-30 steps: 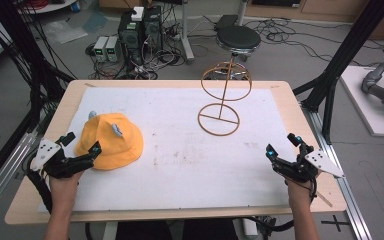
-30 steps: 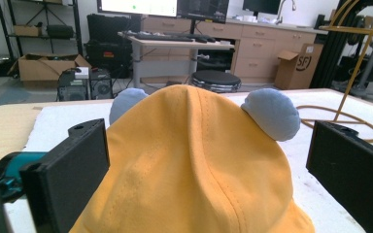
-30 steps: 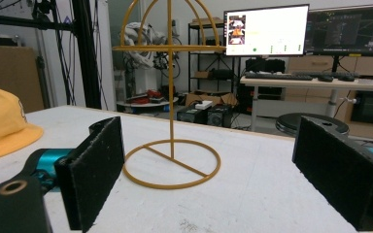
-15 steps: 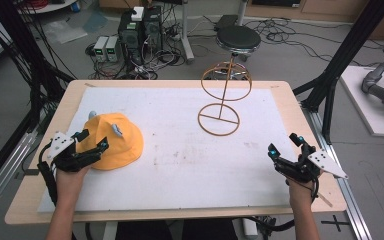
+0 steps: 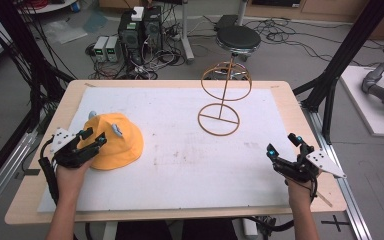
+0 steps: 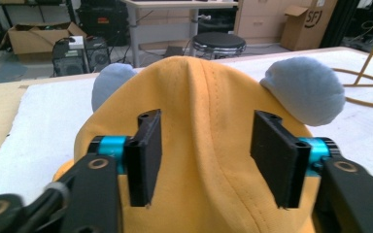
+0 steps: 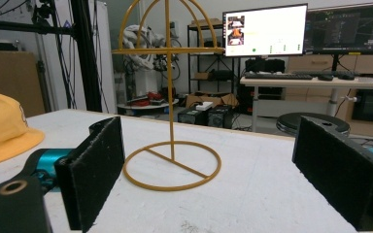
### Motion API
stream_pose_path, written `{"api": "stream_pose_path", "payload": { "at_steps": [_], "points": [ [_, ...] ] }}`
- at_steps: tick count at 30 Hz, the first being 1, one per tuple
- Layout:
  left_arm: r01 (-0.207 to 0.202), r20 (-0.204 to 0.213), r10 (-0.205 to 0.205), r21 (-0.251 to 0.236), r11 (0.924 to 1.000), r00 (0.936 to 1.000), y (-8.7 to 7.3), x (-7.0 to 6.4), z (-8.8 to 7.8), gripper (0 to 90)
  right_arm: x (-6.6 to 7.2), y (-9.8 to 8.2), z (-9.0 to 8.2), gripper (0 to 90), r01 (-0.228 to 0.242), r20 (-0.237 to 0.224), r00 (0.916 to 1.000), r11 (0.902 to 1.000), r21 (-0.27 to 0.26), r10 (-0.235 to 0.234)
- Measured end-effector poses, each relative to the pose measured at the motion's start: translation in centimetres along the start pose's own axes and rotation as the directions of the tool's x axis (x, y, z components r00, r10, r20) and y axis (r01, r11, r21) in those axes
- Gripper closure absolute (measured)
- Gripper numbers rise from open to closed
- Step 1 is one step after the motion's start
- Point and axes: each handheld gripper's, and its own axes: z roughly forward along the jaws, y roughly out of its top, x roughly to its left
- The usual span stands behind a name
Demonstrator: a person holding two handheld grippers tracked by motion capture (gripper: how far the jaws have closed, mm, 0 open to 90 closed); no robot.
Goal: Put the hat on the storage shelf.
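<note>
A yellow bucket hat (image 5: pixel 122 147) with two pale blue ears (image 6: pixel 303 92) lies at the table's left. My left gripper (image 5: pixel 94 137) rests on the hat's near left side. Its jaws have just been closing and stand partway open astride a ridge of the hat's crown (image 6: pixel 204 145), with the fabric between them and no pinch visible. A golden wire hat stand (image 5: pixel 223 95) stands upright at the far middle of the table. My right gripper (image 5: pixel 281 144) hovers open and empty at the near right, facing the wire hat stand (image 7: pixel 167 97), with the hat (image 7: pixel 0 126) at the left.
A white mat (image 5: pixel 190 165) covers the wooden table (image 5: pixel 300 110). Black frame posts (image 5: pixel 337 65) rise at both sides. A stool (image 5: pixel 237 37) and computer boxes (image 5: pixel 140 30) stand on the floor beyond the far edge.
My left gripper has moved forward onto the hat and its jaws have narrowed around the crown. The right gripper has stayed where it was.
</note>
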Motion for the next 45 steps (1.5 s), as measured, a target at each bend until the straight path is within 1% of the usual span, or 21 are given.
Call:
{"api": "stream_pose_path", "payload": {
  "at_steps": [1, 2, 3, 4, 6, 7, 9, 10, 11, 14, 17, 21, 24, 29, 33, 36, 37, 39, 43, 45],
  "points": [
    [0.001, -0.001, -0.001, 0.002, 1.0000, 1.0000, 0.0, 0.0, 0.1, 48.5, 0.0, 0.0, 0.0, 11.5, 0.000, 0.000, 1.0000, 1.0000, 0.000, 0.000],
    [-0.002, -0.002, 0.002, 0.005, 1.0000, 1.0000, 0.0, 0.0, 0.1, 53.3, 0.1, 0.0, 0.1, 11.5, 0.001, -0.003, 1.0000, 1.0000, 0.004, -0.001],
    [-0.003, -0.004, 0.003, 0.006, 1.0000, 1.0000, 0.0, 0.0, 0.1, 53.3, 0.1, 0.0, 0.1, 11.5, 0.001, -0.003, 1.0000, 1.0000, 0.004, -0.001],
    [-0.002, -0.011, 0.002, 0.008, 1.0000, 0.9999, -0.1, 0.0, 0.2, 57.4, 0.1, 0.0, 0.1, 11.5, 0.003, -0.003, 1.0000, 1.0000, 0.004, -0.003],
    [0.009, -0.011, -0.008, 0.017, 0.9998, 0.9999, -0.1, 0.0, 0.3, 58.7, 0.1, 0.0, 0.1, 11.5, 0.003, -0.003, 1.0000, 1.0000, 0.004, -0.003],
    [0.010, -0.013, -0.010, 0.027, 0.9996, 0.9999, -0.1, 0.0, 0.4, 63.0, 0.1, 0.0, 0.1, 11.5, 0.003, 0.000, 1.0000, 1.0000, 0.006, -0.003],
    [0.029, 0.000, -0.029, 0.033, 0.9990, 0.9996, -0.2, 0.1, 0.5, 64.2, 0.1, -0.1, 0.1, 11.5, 0.002, 0.000, 1.0000, 1.0000, 0.005, -0.002],
    [0.033, 0.000, -0.033, 0.035, 0.9988, 0.9995, -0.2, 0.1, 0.6, 68.3, 0.1, -0.1, 0.1, 11.5, 0.004, -0.005, 1.0000, 1.0000, 0.006, -0.004],
    [0.033, 0.001, -0.033, 0.038, 0.9987, 0.9994, -0.3, 0.1, 0.6, 68.3, 0.1, -0.1, 0.1, 11.5, 0.004, -0.005, 1.0000, 1.0000, 0.006, -0.004],
    [0.043, -0.001, -0.043, 0.042, 0.9982, 0.9991, -0.3, -0.1, 0.8, 75.7, 0.2, -0.1, 0.1, 11.5, 0.001, -0.006, 1.0000, 1.0000, 0.006, 0.000],
    [0.051, -0.014, -0.051, 0.043, 0.9978, 0.9986, -0.3, -0.2, 0.8, 85.5, 0.2, -0.1, 0.1, 11.5, 0.002, -0.002, 1.0000, 1.0000, 0.007, -0.002],
    [0.068, -0.018, -0.067, 0.037, 0.9970, 0.9976, -0.3, -0.1, 0.8, 87.6, 0.2, -0.1, 0.1, 11.5, 0.000, -0.002, 1.0000, 1.0000, 0.008, 0.000],
    [0.071, -0.015, -0.071, 0.032, 0.9970, 0.9974, -0.3, -0.2, 0.8, 87.7, 0.2, -0.1, 0.2, 11.5, 0.007, -0.003, 1.0000, 0.9999, 0.007, -0.007],
    [0.063, -0.015, -0.063, 0.008, 0.9980, 0.9979, -0.1, -0.3, 0.6, 87.9, 0.2, -0.1, 0.2, 11.5, -0.002, -0.001, 1.0000, 1.0000, 0.009, 0.002],
    [0.060, -0.013, -0.060, -0.009, 0.9982, 0.9981, 0.1, -0.4, 0.5, 88.0, 0.2, -0.1, 0.1, 11.5, 0.001, -0.002, 1.0000, 1.0000, 0.009, 0.000],
    [0.060, -0.009, -0.060, -0.033, 0.9977, 0.9981, 0.5, -0.6, 0.4, 88.0, 0.2, -0.1, 0.2, 11.5, 0.001, -0.005, 1.0000, 1.0000, 0.008, -0.001],
    [0.063, -0.009, -0.063, -0.047, 0.9969, 0.9980, 0.7, -0.7, 0.3, 88.0, 0.2, -0.1, 0.1, 11.5, -0.003, -0.003, 1.0000, 1.0000, 0.009, 0.003],
    [0.075, -0.004, -0.076, -0.062, 0.9952, 0.9971, 1.1, -0.8, 0.2, 88.0, 0.2, -0.1, 0.1, 11.5, -0.005, -0.002, 1.0000, 1.0000, 0.009, 0.005],
    [0.068, 0.001, -0.068, -0.084, 0.9942, 0.9977, 2.0, -1.0, 0.1, 88.0, 0.2, -0.1, 0.1, 11.5, -0.002, -0.002, 1.0000, 1.0000, 0.006, 0.002],
    [0.071, 0.004, -0.071, -0.099, 0.9926, 0.9975, 2.6, -1.2, 0.1, 88.0, 0.2, -0.1, 0.1, 11.5, -0.007, -0.003, 1.0000, 0.9999, 0.008, 0.007]
  ]
}}
